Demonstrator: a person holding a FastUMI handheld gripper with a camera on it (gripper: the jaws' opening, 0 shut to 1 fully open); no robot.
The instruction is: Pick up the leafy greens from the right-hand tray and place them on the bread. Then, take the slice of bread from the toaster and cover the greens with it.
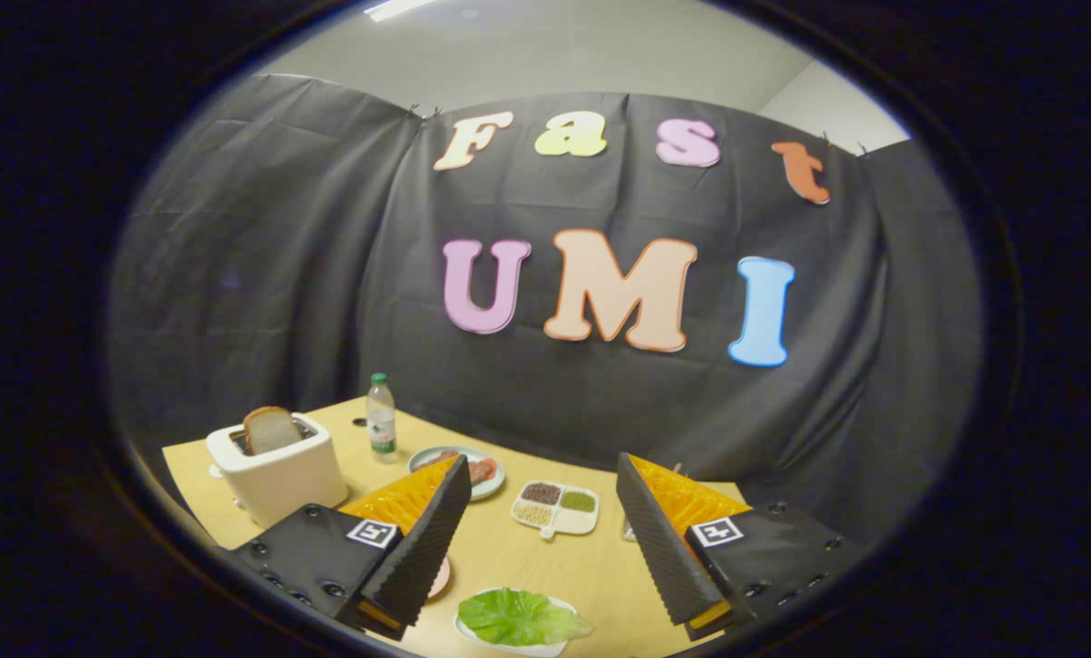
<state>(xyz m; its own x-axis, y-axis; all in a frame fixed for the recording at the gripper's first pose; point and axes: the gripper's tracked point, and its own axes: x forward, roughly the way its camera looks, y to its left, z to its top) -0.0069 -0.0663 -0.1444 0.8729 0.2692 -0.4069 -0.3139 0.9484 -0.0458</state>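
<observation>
The gripper (543,539) hangs above the wooden surface (500,553) with its jaws wide apart and nothing between them, so the step in hand appears to be the first one: reaching for the leafy greens (520,616). The greens lie as a flat, ruffled leaf in a white tray (509,647) just below and between the fingertips, closer to the camera than anything else on the surface. Beyond the fingers sit a white divided dish (556,508) holding grains or beans, a pale green plate (492,482) with something reddish on it, and a clear water bottle (381,418). The white toaster (276,473) stands off to the left with a slice of bread (270,429) upright in its slot, well apart from the greens. A pinkish plate edge (442,578) peeks out beside the left finger; whether the base bread lies there cannot be told, as the finger hides it. To do the pick well, the gripper probably needs to tip downward and lower so the leaf falls squarely between the jaws, then close on a raised fold of the leaf rather than scraping the tray. A gentle squeeze seems wise, since the leaf looks thin and limp and could tear or slip, and lifting straight up should keep the tray from being dragged along.
</observation>
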